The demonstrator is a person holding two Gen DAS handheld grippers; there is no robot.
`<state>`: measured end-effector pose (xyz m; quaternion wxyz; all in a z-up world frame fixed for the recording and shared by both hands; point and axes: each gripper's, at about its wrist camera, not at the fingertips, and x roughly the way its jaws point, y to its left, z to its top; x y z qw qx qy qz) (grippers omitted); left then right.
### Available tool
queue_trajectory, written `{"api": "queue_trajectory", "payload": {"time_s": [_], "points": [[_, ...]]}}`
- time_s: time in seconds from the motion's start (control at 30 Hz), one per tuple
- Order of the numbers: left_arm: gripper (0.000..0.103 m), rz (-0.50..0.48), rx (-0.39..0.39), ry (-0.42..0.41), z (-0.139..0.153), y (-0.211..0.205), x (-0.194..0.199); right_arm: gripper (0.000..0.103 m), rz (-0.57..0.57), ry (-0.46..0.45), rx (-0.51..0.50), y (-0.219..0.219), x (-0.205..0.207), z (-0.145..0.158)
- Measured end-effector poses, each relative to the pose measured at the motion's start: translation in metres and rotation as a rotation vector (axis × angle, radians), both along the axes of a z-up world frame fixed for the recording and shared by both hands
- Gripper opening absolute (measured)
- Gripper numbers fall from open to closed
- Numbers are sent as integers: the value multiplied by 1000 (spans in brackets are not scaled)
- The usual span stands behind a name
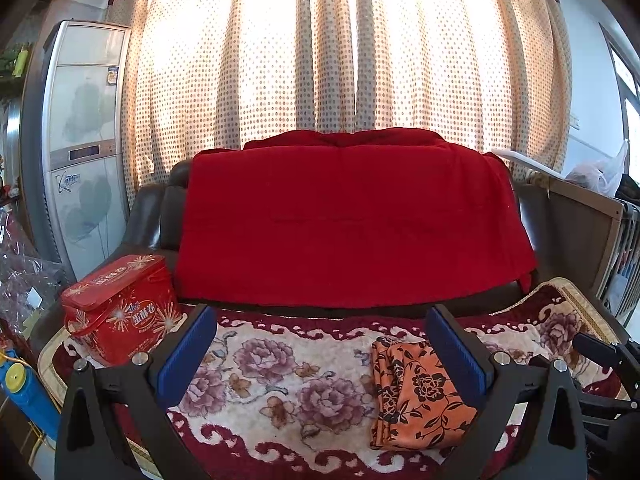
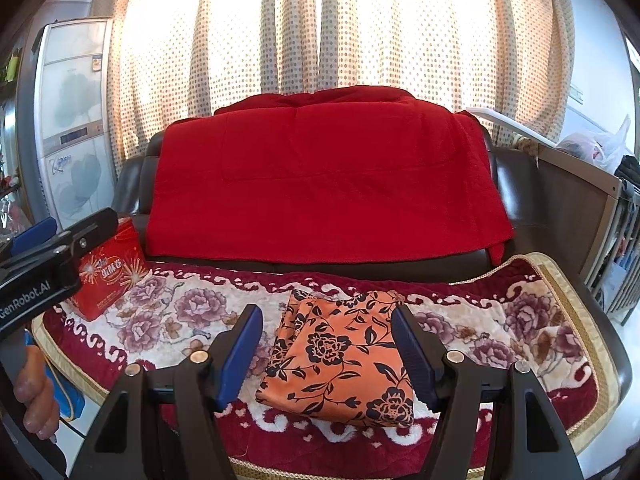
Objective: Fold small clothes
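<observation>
An orange cloth with black flowers (image 2: 340, 360) lies folded into a compact rectangle on the flowered seat cover (image 2: 168, 312). My right gripper (image 2: 326, 354) is open, held above and in front of the cloth, its blue pads either side of it in view, holding nothing. My left gripper (image 1: 320, 352) is open and empty, held to the left of the cloth (image 1: 416, 396), whose right part is hidden behind the right finger (image 1: 460, 356). The left gripper also shows at the left edge of the right wrist view (image 2: 48, 248).
A red tin box (image 1: 120, 312) stands at the seat's left end. A red blanket (image 1: 352, 220) drapes over the dark sofa back. A tall air conditioner (image 1: 84, 140) stands at left, dotted curtains (image 1: 340, 48) behind, a wooden cabinet (image 1: 580, 232) at right.
</observation>
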<state>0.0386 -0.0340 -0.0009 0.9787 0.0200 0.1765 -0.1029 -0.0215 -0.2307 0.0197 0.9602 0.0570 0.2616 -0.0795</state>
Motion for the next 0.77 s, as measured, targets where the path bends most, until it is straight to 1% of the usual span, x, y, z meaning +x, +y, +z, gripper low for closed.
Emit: {"api": "queue_trajectory", "payload": {"time_s": [0.27, 0.6, 0.7, 0.73, 0.77], "points": [[103, 8, -1, 9, -5, 2, 7, 70, 10, 9, -7, 3, 10, -6], [103, 7, 9, 33, -15, -3, 23, 70, 30, 41, 3, -2, 32, -21], [103, -26, -26, 49, -23, -1, 36, 70, 47, 63, 27, -14, 47, -34], [103, -18, -48, 42, -26, 3, 44, 70, 50, 75, 31, -22, 54, -41], [103, 15, -64, 37, -32, 7, 56, 70, 51, 89, 43, -32, 61, -50]]}}
